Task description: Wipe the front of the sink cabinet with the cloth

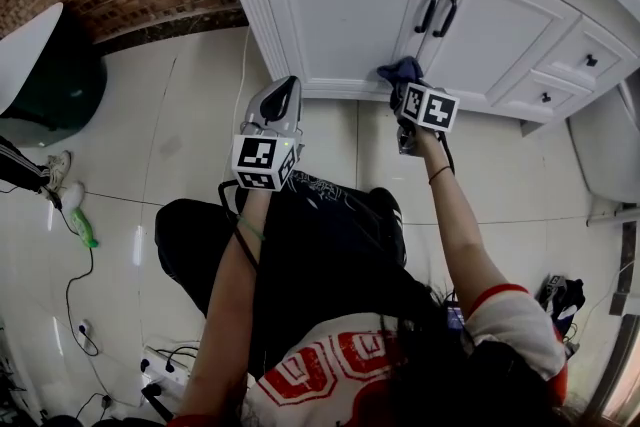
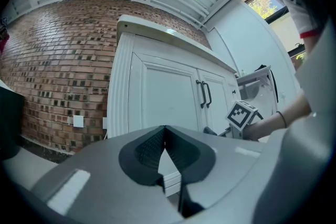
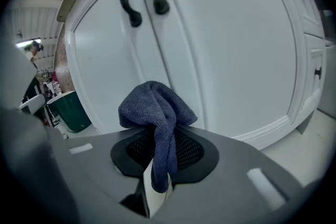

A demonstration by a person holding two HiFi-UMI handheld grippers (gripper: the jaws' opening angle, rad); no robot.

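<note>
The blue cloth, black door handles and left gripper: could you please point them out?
blue cloth [image 3: 156, 106], right gripper view, bunched top.
black door handles [image 3: 126, 0], right gripper view, left handle.
left gripper [image 2: 165, 130], left gripper view, between fingertips.

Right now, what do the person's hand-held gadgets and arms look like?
The left gripper and right gripper are alike: smooth grey plastic shells, dark ribbed tongs, a white cube with black square markers on each. Black cables trail from both. Short white sleeve with red trim; thin dark wristband on the right.
</note>
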